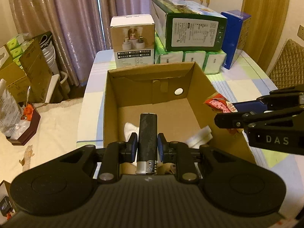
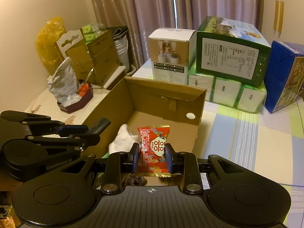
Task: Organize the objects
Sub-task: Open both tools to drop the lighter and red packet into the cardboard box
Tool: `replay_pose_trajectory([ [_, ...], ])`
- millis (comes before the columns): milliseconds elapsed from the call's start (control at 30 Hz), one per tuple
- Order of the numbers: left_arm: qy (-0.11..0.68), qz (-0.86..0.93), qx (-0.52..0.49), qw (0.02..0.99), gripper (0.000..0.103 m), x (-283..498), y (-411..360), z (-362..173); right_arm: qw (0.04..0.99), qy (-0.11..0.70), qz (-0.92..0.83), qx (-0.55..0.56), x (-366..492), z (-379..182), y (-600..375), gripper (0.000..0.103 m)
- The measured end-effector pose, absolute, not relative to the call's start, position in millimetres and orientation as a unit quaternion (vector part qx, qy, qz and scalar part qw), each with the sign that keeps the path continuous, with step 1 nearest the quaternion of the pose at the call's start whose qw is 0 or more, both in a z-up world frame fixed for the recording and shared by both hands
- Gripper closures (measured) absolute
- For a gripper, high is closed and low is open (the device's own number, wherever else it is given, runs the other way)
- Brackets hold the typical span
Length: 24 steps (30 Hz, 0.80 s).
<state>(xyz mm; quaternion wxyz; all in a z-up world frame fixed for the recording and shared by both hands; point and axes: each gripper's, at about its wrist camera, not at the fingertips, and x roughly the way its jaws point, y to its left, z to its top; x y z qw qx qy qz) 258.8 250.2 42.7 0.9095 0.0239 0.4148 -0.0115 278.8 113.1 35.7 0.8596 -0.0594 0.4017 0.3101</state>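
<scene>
An open cardboard box stands on the table. My left gripper is shut on a black lighter with a silver cap, held above the box's near side. My right gripper is shut on a red snack packet, also over the box's near edge. In the left wrist view the right gripper comes in from the right with the packet above the box's right wall. White cloth items lie on the box floor. A brown fuzzy thing shows below the packet.
Behind the box stand a white product carton, a green carton on tissue packs, and a blue carton. Left of the table are a dark tray with bags, cardboard boxes and stacked white cups.
</scene>
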Motion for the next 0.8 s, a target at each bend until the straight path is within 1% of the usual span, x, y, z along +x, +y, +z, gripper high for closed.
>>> replay_pose_trajectory([
  [100,0.410,-0.027,0.007,0.912,0.084,270,251,35,0.860,0.404,0.307,-0.058,286,32,113,0.078],
  [133,0.407,-0.026,0.004,0.913,0.083,272,252,34,0.859,0.406,0.306,-0.057,287,30,112,0.078],
  [167,0.407,-0.022,0.002,0.913,0.078,274,252,32,0.859,0.406,0.306,-0.057,289,29,112,0.078],
  [200,0.407,-0.018,0.000,0.913,0.076,274,253,31,0.859,0.407,0.306,-0.056,290,28,111,0.078],
  [533,0.403,0.010,0.004,0.915,0.076,259,269,34,0.851,0.419,0.313,-0.041,298,20,115,0.077],
  [633,0.400,0.014,-0.002,0.916,0.073,255,273,38,0.850,0.418,0.318,-0.030,301,22,119,0.077],
  [700,0.398,0.017,-0.005,0.917,0.072,252,276,40,0.849,0.412,0.331,-0.003,306,25,119,0.077],
  [733,0.397,0.020,-0.007,0.917,0.070,250,277,41,0.846,0.411,0.339,0.015,309,26,117,0.073],
  [767,0.396,0.021,-0.007,0.918,0.064,247,278,42,0.848,0.410,0.336,0.026,311,28,116,0.062],
  [800,0.394,0.023,-0.006,0.919,0.059,245,279,43,0.852,0.405,0.329,0.030,311,31,114,0.053],
])
